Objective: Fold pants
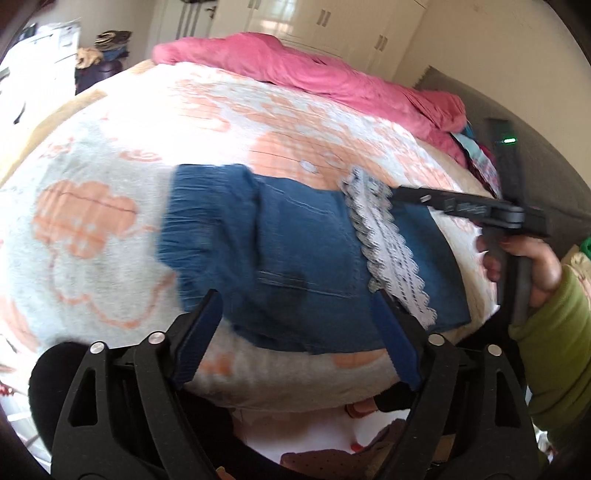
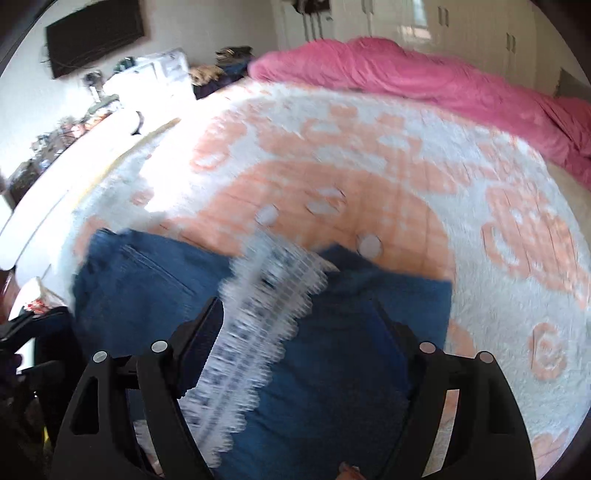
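Observation:
Blue denim pants [image 1: 295, 258] lie folded into a compact rectangle on the bed's white-and-peach blanket [image 1: 110, 229]. A white lace band [image 1: 388, 251] crosses their right part. My left gripper [image 1: 295, 299] hangs open over the pants' near edge, its pads touching nothing. In the right wrist view my right gripper [image 2: 295, 302] stands open above the pants [image 2: 351, 350], and the lace band [image 2: 266, 332] runs between its fingers without being pinched. The left wrist view shows one of its fingers [image 1: 424, 197] over the pants' right end, with a hand in a green sleeve [image 1: 554, 350] holding it.
A crumpled pink quilt [image 1: 314, 74] lies along the bed's far side. White wardrobes [image 1: 332, 22] stand behind it. A cluttered white desk [image 2: 110, 103] is at the left, and a grey padded panel [image 1: 546, 155] is at the right. The bed's near edge [image 1: 295, 398] is close below my left gripper.

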The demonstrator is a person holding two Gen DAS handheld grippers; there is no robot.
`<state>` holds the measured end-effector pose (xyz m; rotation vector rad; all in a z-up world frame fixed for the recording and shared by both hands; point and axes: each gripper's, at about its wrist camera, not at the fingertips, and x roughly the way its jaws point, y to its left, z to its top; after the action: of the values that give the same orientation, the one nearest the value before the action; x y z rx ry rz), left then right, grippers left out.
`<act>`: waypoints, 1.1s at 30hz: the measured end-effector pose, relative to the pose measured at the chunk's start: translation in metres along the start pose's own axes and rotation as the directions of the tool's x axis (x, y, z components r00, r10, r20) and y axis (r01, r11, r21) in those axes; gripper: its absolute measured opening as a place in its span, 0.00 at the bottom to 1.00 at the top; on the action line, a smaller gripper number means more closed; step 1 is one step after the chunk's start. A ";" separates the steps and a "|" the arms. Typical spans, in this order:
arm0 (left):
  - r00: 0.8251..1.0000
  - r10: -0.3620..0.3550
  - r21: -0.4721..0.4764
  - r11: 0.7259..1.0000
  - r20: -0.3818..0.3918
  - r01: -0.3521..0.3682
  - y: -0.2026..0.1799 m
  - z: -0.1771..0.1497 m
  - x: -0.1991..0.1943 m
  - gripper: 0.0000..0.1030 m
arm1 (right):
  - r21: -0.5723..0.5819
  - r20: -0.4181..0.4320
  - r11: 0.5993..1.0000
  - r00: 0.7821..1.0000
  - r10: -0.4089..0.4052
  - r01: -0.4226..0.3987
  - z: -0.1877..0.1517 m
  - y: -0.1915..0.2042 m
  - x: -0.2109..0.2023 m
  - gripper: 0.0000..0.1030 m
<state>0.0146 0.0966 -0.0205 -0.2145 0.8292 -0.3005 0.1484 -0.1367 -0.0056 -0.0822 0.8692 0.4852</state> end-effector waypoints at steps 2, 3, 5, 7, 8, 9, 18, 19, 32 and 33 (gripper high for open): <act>1.000 0.011 -0.026 1.000 0.006 -0.011 0.009 -0.001 -0.003 0.77 | -0.030 0.029 0.999 0.999 0.038 -0.037 0.012 0.015 -0.011 0.86; 1.000 0.016 -0.049 0.999 0.010 -0.016 0.016 -0.001 -0.005 0.78 | -0.043 0.033 0.998 0.998 0.057 -0.055 0.016 0.020 -0.013 0.86; 1.000 0.020 -0.092 0.996 0.014 -0.018 0.028 -0.003 -0.009 0.82 | -0.071 0.025 0.993 0.995 0.095 -0.093 0.026 0.034 -0.011 0.86; 1.000 0.028 -0.142 0.989 0.008 -0.027 0.041 -0.006 -0.010 0.85 | -0.099 0.006 0.988 0.992 0.124 -0.123 0.037 0.049 -0.004 0.86; 0.999 0.043 -0.159 0.986 0.003 -0.041 0.046 -0.007 -0.010 0.85 | -0.114 -0.003 0.984 0.990 0.139 -0.138 0.042 0.057 0.000 0.86; 0.998 0.055 -0.167 0.984 0.000 -0.054 0.050 -0.010 -0.010 0.85 | -0.127 -0.011 0.980 0.988 0.153 -0.153 0.045 0.065 0.004 0.86; 1.000 0.012 -0.243 0.970 0.014 -0.008 0.064 -0.015 -0.003 0.87 | -0.238 -0.118 0.934 0.962 0.244 -0.266 0.062 0.129 0.038 0.86; 1.000 0.006 -0.240 0.971 0.018 -0.002 0.064 -0.016 -0.003 0.87 | -0.257 -0.132 0.926 0.959 0.251 -0.277 0.063 0.135 0.041 0.86; 0.993 -0.115 -0.284 0.952 0.015 0.114 0.052 -0.013 0.024 0.73 | -0.326 -0.310 0.871 0.912 0.269 -0.368 0.070 0.184 0.113 0.86; 0.993 -0.121 -0.294 0.948 0.015 0.120 0.053 -0.015 0.026 0.73 | -0.321 -0.320 0.870 0.908 0.272 -0.374 0.071 0.186 0.118 0.86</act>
<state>0.0294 0.1368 -0.0642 -0.5460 0.8646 -0.2902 0.1814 0.0915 -0.0253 -0.3651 1.0500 0.9768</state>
